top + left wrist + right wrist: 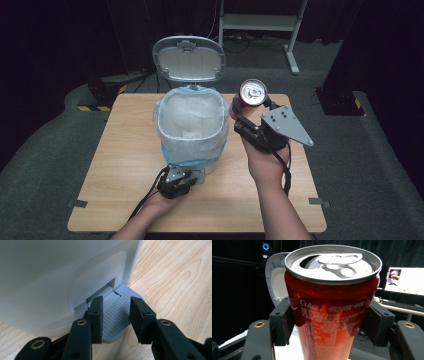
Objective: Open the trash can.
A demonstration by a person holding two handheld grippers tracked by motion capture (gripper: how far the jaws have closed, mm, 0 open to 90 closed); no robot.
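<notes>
A grey pedal bin lined with a clear bag stands at the middle of the wooden table, its lid swung up. My left gripper sits low at the bin's front. Its jaws are open and rest on top of the ribbed pedal, tips close to the bin wall. My right gripper is raised to the right of the bin's rim. It is shut on an opened red Coke can, upright, with the pads on both of its sides.
The bin's lid rises behind the can in the right gripper view, and a lit monitor stands far off to the right. A metal frame stands on the floor beyond the table. Bare tabletop lies left of the bin.
</notes>
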